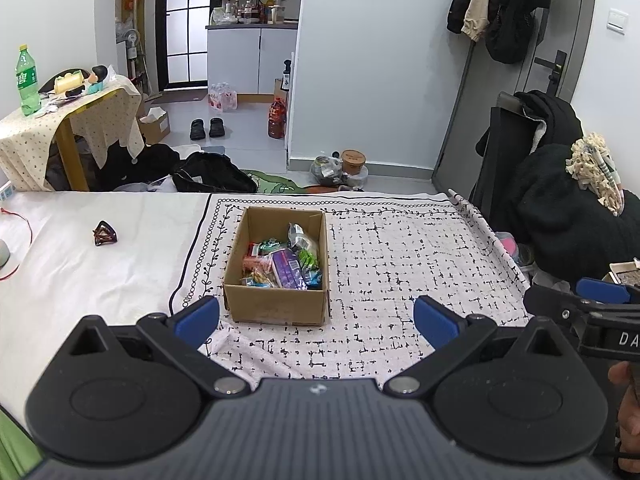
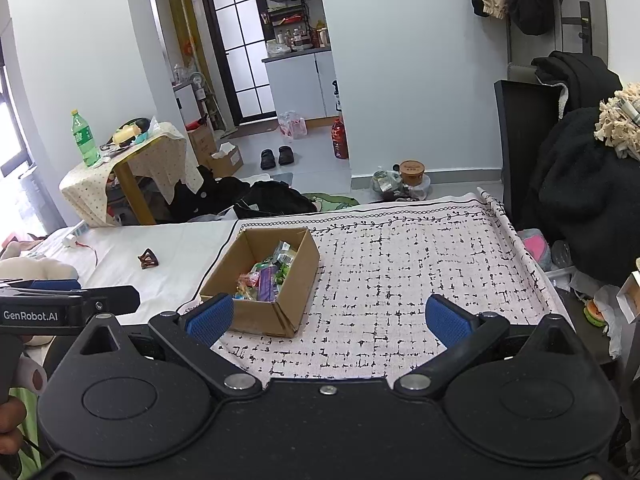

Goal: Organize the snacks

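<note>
Cardboard box (image 1: 276, 264) ahead between spread tongs (image 1: 316, 320).

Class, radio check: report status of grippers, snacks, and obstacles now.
Left gripper open, empty. Right gripper open, empty. Snacks inside cardboard box on patterned cloth. Path clear.

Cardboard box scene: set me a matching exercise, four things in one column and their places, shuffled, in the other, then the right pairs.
Things:
1. cardboard box
2. green bottle
3. dark hair clip
4. purple snack packet

Places:
A. on the plain white sheet, left of the box
B. on the small table with the dotted cloth
C. inside the box, among other snacks
D. on the patterned cloth, ahead of the open left hand-held gripper

Pairs: 1-D, 2-B, 3-A, 4-C
</note>
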Tool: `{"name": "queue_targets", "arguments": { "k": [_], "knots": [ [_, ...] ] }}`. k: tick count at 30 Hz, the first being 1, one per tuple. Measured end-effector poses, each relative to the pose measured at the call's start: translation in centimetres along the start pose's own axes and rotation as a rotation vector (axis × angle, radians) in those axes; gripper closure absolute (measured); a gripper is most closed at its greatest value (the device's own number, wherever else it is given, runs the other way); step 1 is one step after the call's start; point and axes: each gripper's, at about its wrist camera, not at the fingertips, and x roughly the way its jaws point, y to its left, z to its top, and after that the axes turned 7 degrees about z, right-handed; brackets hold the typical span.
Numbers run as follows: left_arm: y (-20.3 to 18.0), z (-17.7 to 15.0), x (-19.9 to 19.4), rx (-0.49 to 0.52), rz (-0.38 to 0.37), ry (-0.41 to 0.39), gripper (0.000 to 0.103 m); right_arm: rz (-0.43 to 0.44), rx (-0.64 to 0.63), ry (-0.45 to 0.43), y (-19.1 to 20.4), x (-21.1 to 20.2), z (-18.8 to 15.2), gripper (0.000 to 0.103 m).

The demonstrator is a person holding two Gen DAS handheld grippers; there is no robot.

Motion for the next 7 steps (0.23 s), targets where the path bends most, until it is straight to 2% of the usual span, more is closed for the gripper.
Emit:
{"name": "queue_targets", "arguments": {
  "k": [7],
  "knots": [
    [-0.12, -0.03, -0.03, 0.002, -0.003, 0.0, 0.0, 0.001, 0.001, 0.001, -0.12, 0.09, 0.02, 0.0]
  ]
}}
